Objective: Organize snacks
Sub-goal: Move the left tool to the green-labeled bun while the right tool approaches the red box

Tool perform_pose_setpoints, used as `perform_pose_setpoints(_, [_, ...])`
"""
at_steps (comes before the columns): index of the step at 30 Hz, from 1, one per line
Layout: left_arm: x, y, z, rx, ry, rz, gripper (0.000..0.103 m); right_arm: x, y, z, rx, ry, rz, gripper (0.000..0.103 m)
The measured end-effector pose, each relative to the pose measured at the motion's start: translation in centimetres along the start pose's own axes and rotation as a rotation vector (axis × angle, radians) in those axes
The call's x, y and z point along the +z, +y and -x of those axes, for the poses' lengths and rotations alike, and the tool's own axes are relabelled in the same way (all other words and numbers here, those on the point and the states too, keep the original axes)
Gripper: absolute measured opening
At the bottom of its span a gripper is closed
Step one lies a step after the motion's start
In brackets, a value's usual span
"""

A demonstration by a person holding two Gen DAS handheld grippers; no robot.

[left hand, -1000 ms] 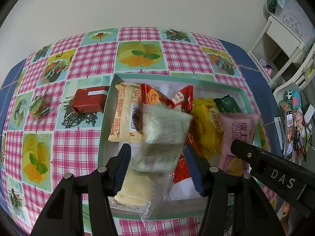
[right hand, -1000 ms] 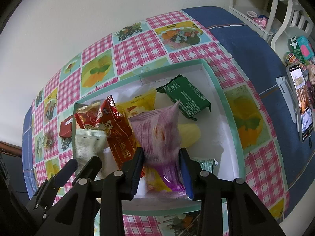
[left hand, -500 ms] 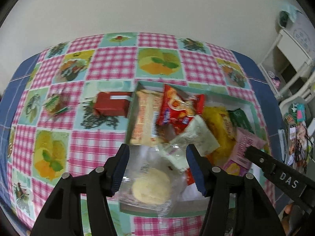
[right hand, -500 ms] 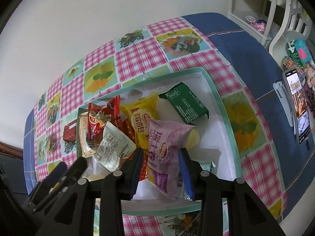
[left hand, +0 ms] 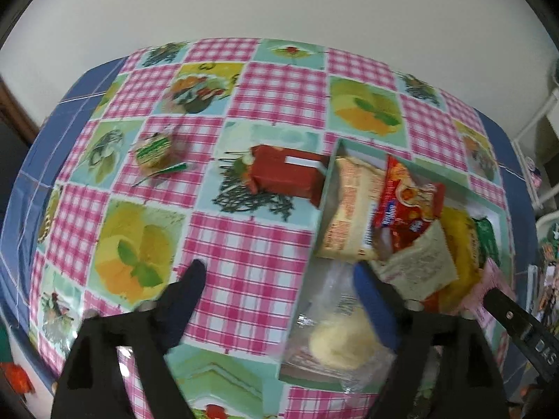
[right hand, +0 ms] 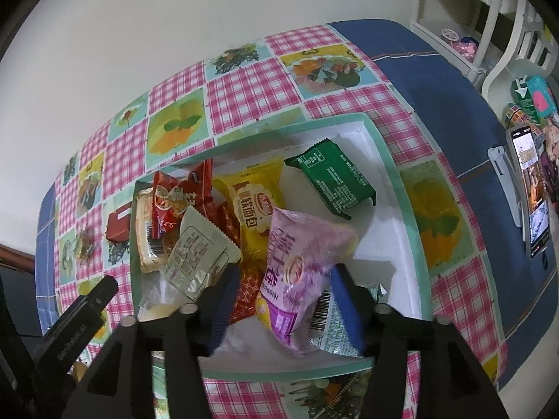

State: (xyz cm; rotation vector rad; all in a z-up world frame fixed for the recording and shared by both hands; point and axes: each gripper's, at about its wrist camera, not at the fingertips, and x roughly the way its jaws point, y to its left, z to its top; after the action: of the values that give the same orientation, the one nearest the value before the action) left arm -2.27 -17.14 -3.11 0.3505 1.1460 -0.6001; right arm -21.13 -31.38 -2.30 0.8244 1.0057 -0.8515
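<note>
Left hand-held gripper (left hand: 279, 276): jaws opening, spread wide, nothing clamped; one finger over the checked bench (left hand: 244, 272), the other over the tray's (left hand: 328, 188) near corner, just above a clear-wrapped pale cake (left hand: 335, 342). Right hand-held gripper (right hand: 286, 279): jaws opening, purple snack packet (right hand: 300, 265) between them, leaning on the tray's pile, grip released. Tray contents: yellow packet (right hand: 258, 202), green packet (right hand: 332, 181), red packet (right hand: 178, 199), pale green sachet (right hand: 195, 255). Outside tray: red box (left hand: 283, 174), small green sweet (left hand: 153, 148).

Checked tablecloth (right hand: 244, 80) over blue cloth (right hand: 436, 80); far right, white shelf (right hand: 464, 45); right, lit phone (right hand: 532, 188).
</note>
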Motion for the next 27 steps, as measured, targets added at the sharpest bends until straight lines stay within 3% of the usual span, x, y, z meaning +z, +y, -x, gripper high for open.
perform_pose_setpoints(5, [-0.1, 0.5, -0.4, 0.037, 0.005, 0.010, 0.095, 0.0, -0.1, -0.2, -0.003, 0.005, -0.008, 0.083])
perform_pose_setpoints(18, [0.2, 1.8, -0.5, 0.068, -0.008, 0.057, 0.101, -0.1, 0.2, -0.3, -0.012, -0.012, 0.001, 0.095])
perform_pose_setpoints(20, [0.3, 2.1, -0.4, 0.067, -0.007, 0.066, 0.101, -0.1, 0.4, -0.2, -0.014, -0.019, 0.008, 0.103])
perform_pose_setpoints(27, [0.7, 3.3, 0.0, 0.056, -0.007, 0.093, 0.101, -0.2, 1.9, 0.4, -0.024, -0.046, 0.043, 0.103])
